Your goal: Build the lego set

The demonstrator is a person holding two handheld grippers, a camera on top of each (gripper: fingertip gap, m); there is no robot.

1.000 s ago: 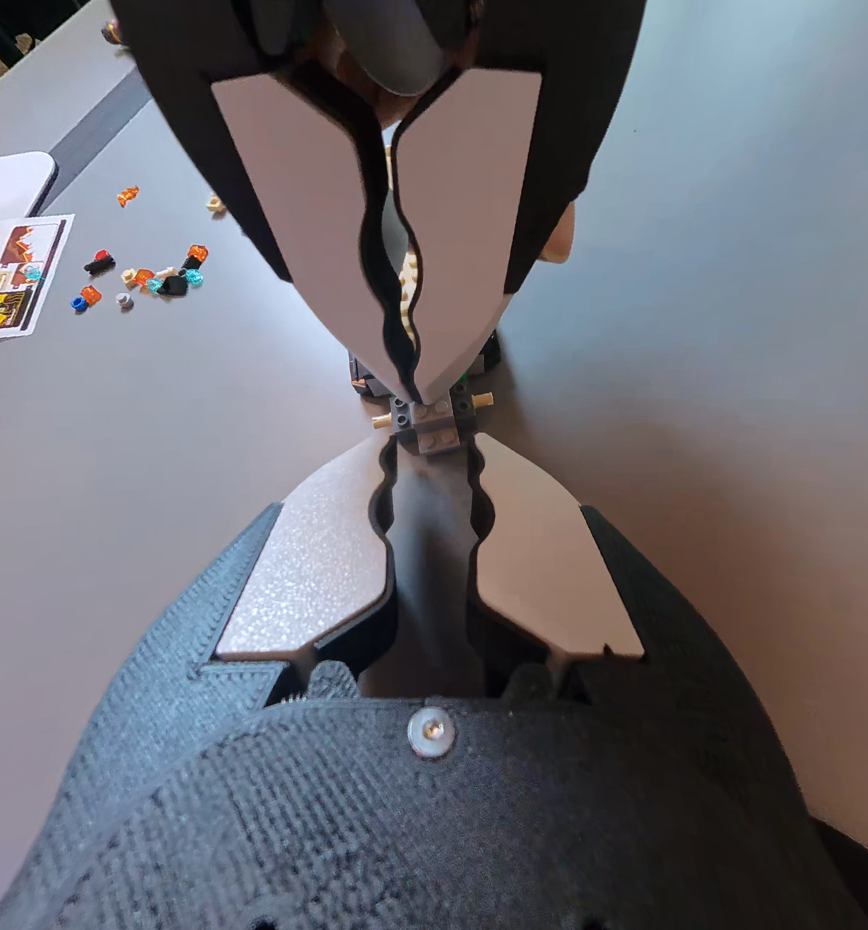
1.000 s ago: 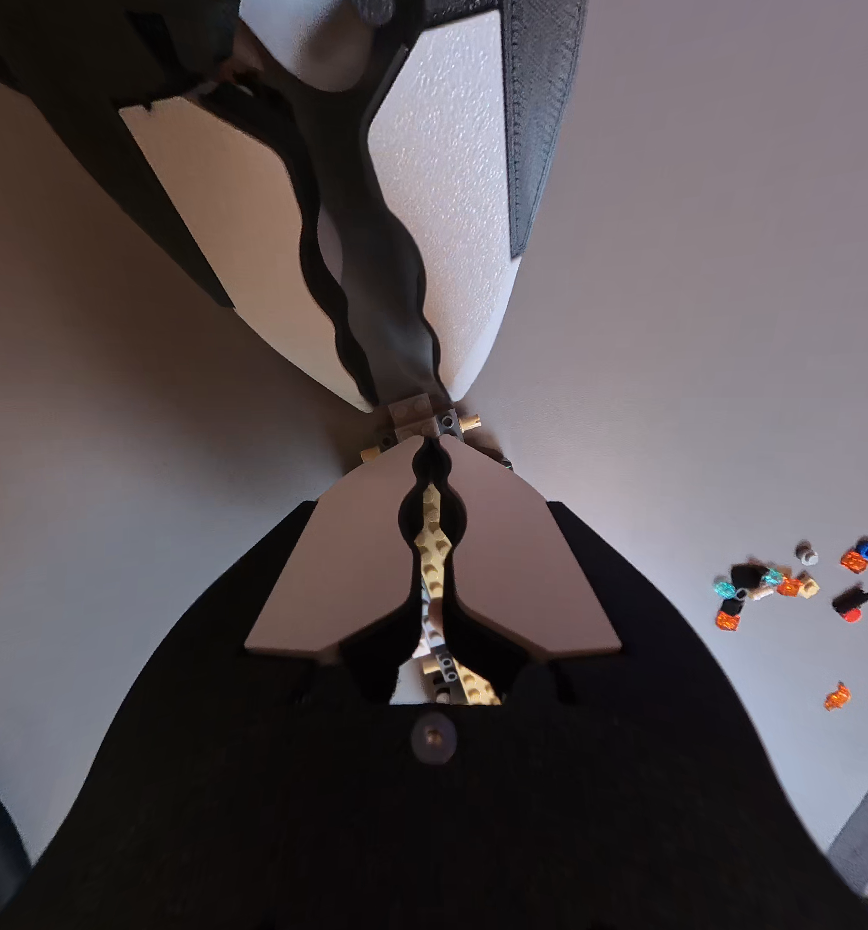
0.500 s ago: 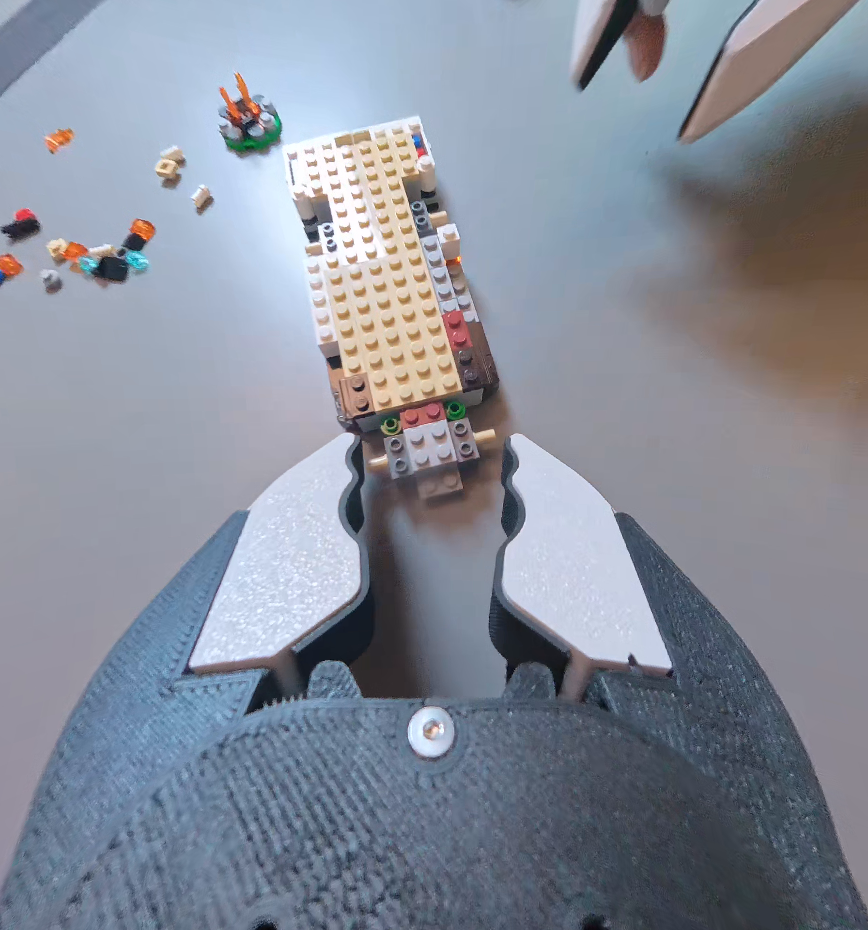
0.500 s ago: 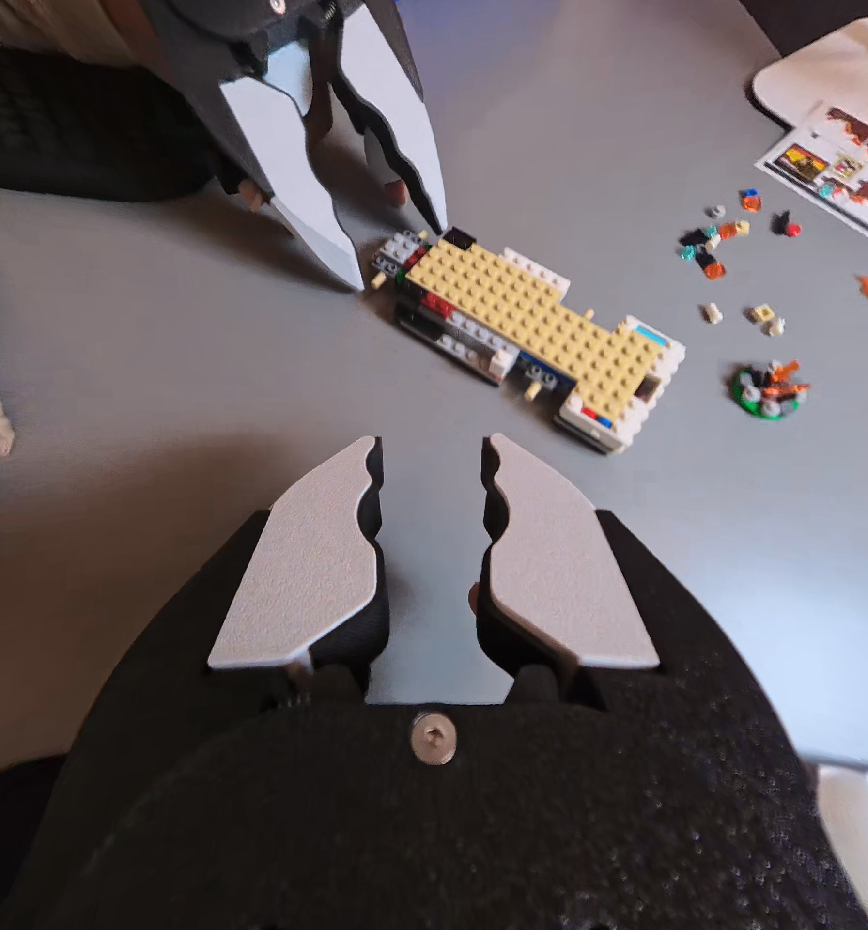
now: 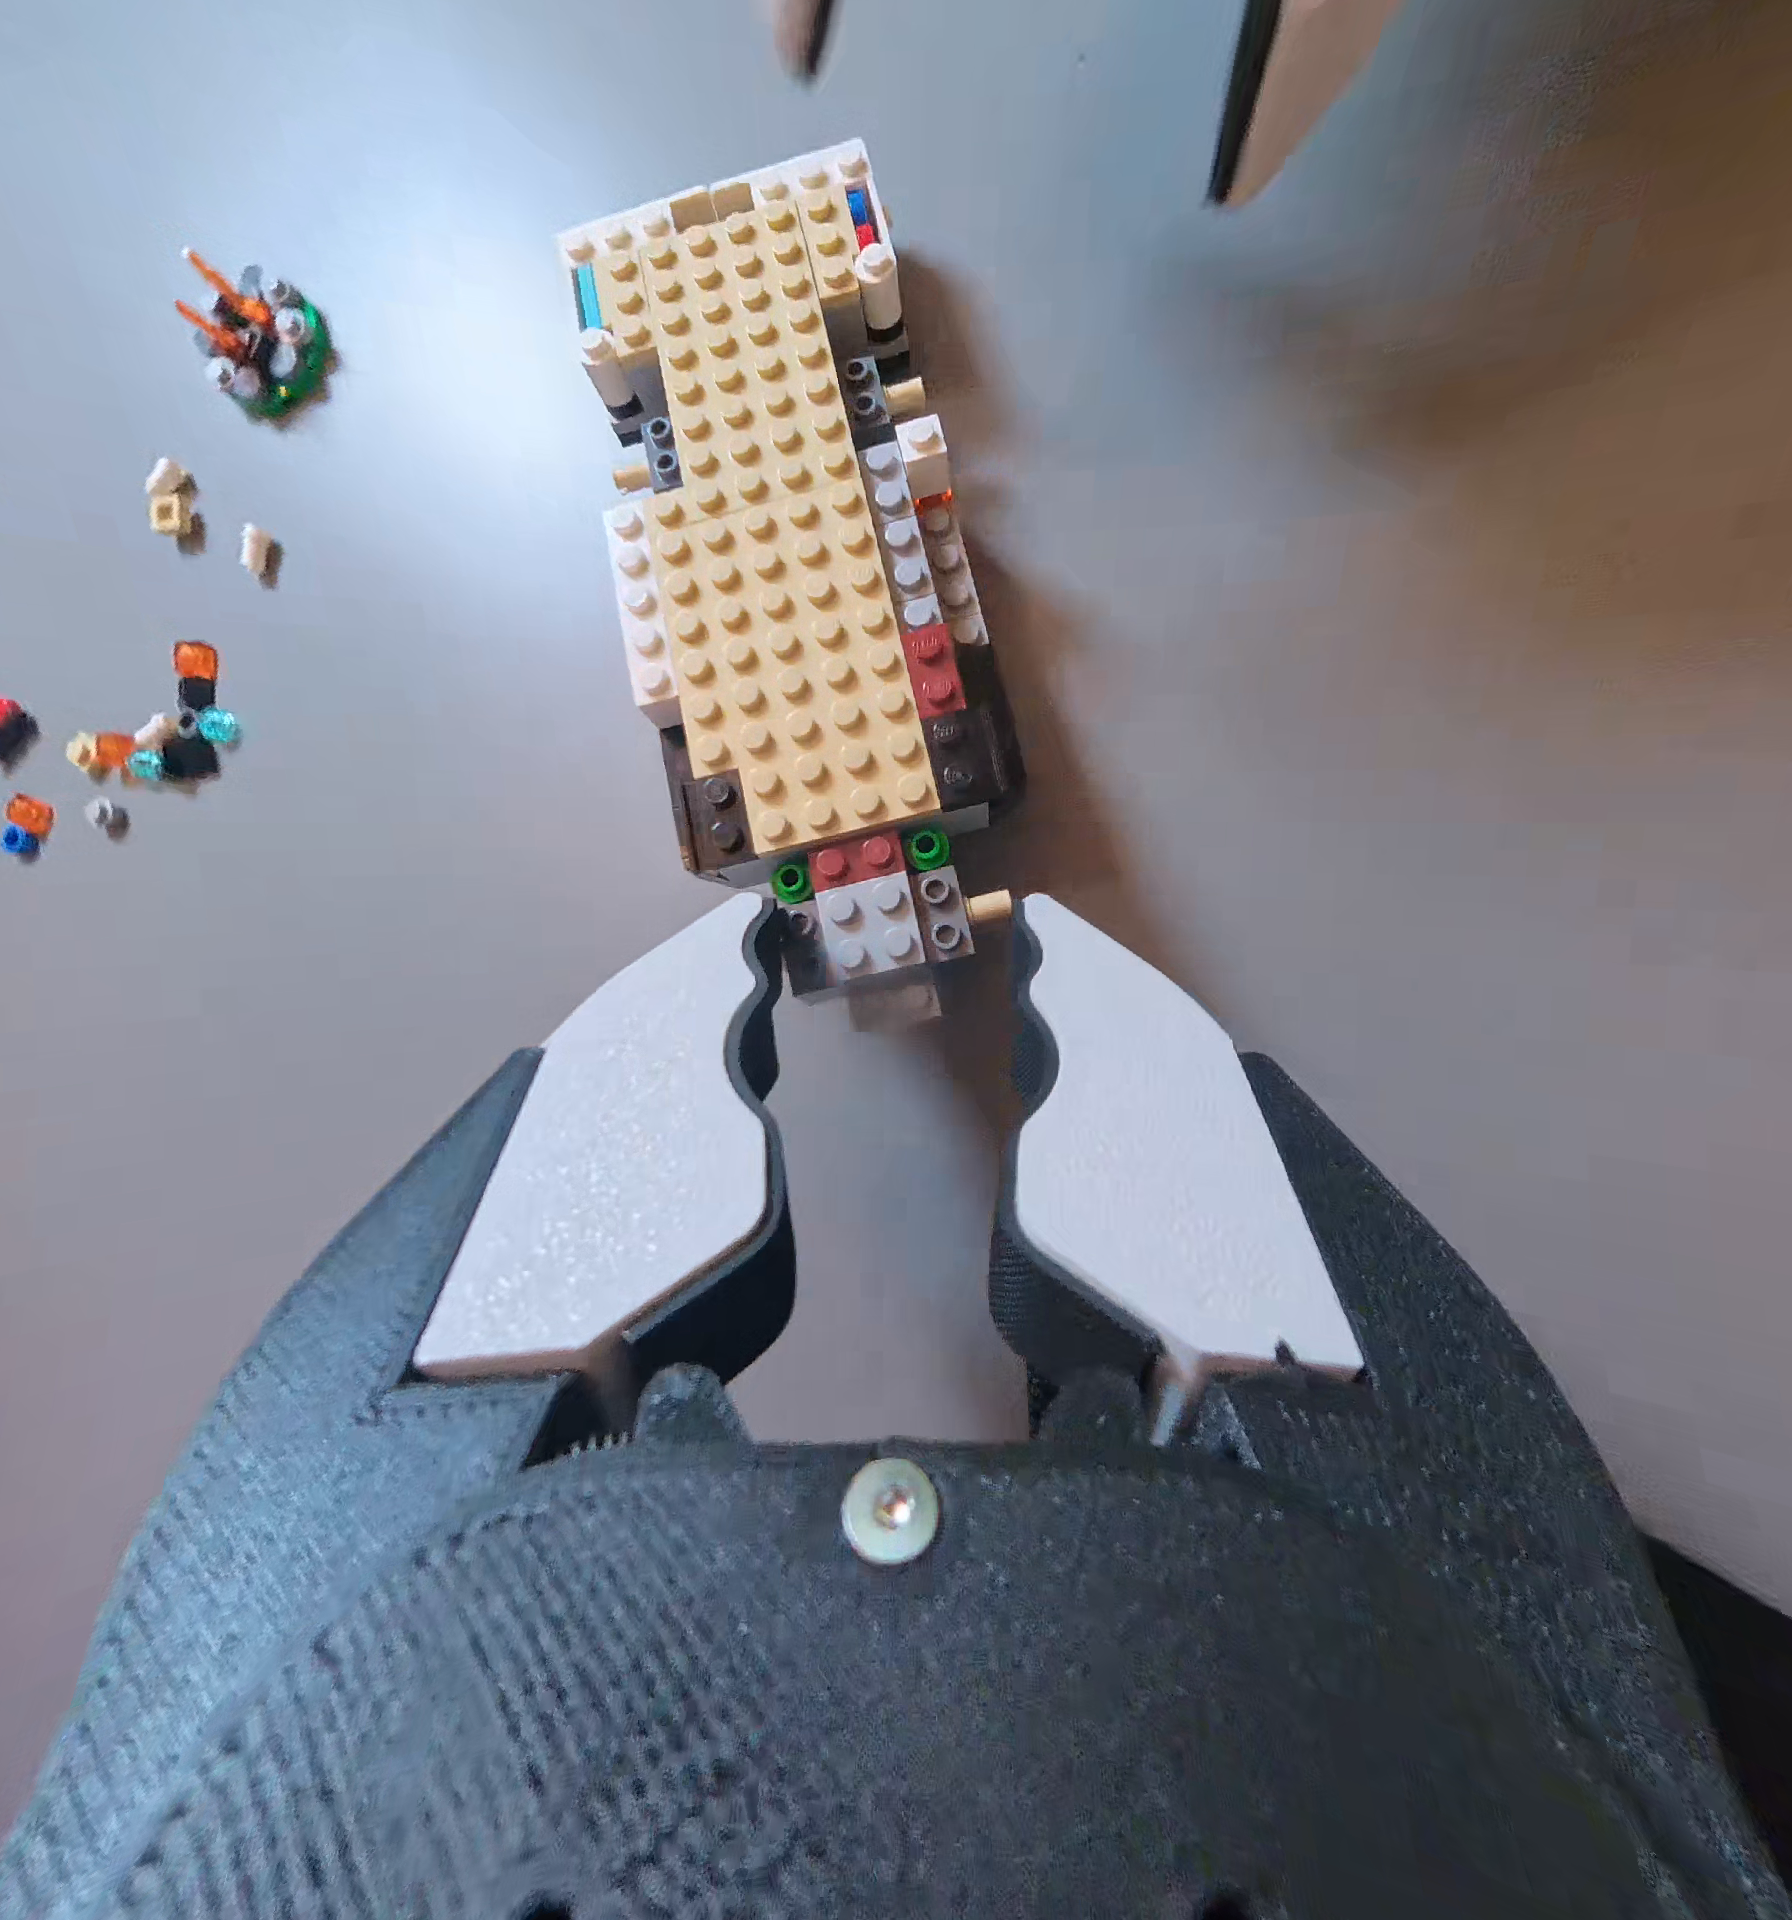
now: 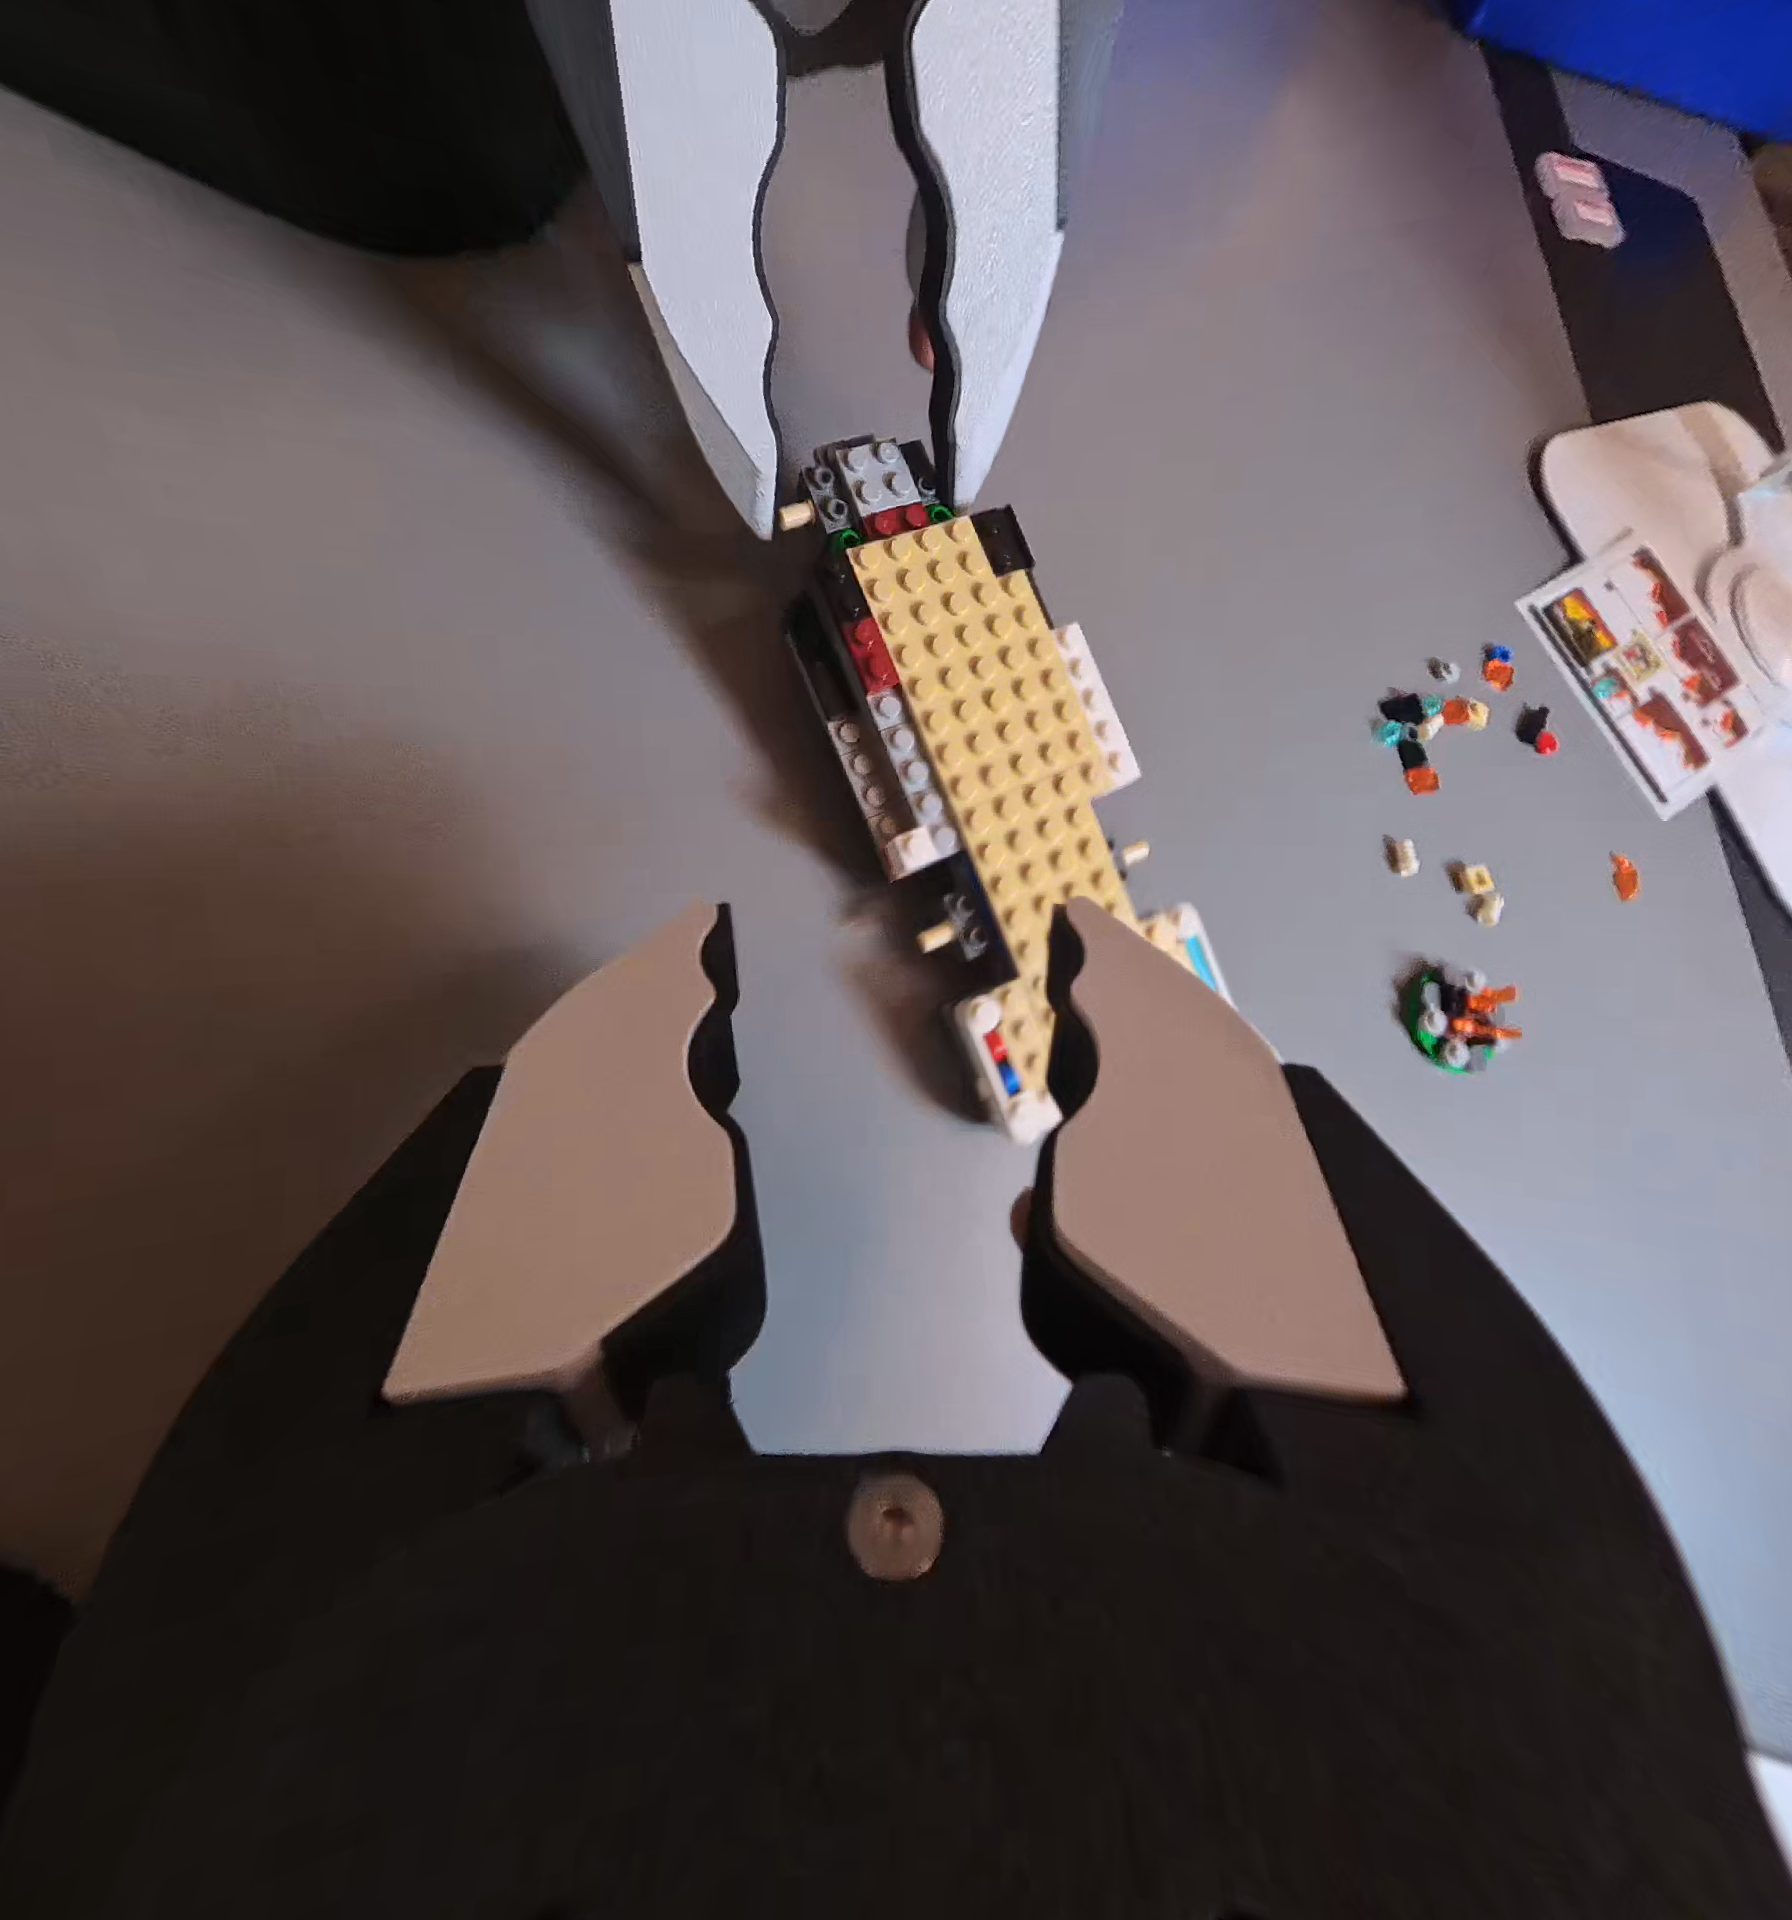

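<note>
Left wrist view: the left gripper [image 5: 887, 914] has its fingers partly open around the grey end block [image 5: 876, 925] of the brick model [image 5: 783, 540]. The left finger [image 5: 663, 1049] sits against the block's side; the right finger [image 5: 1131, 1049] stands just off a tan peg [image 5: 987, 906], so nothing is clamped

Right wrist view: the right gripper [image 6: 887, 925] is wide open and empty, above the table [image 6: 352, 623]. The model's white end [image 6: 1006, 1060] lies between its tips, against the right finger [image 6: 1183, 1122]; loose bits [image 6: 1443, 727] lie far right

The grey bench [image 5: 1391, 727] carries a tan brick model [image 5: 778, 582] at centre, loose small pieces [image 5: 144, 727] at nine o'clock, and a green round piece [image 5: 274, 348] at ten.
</note>
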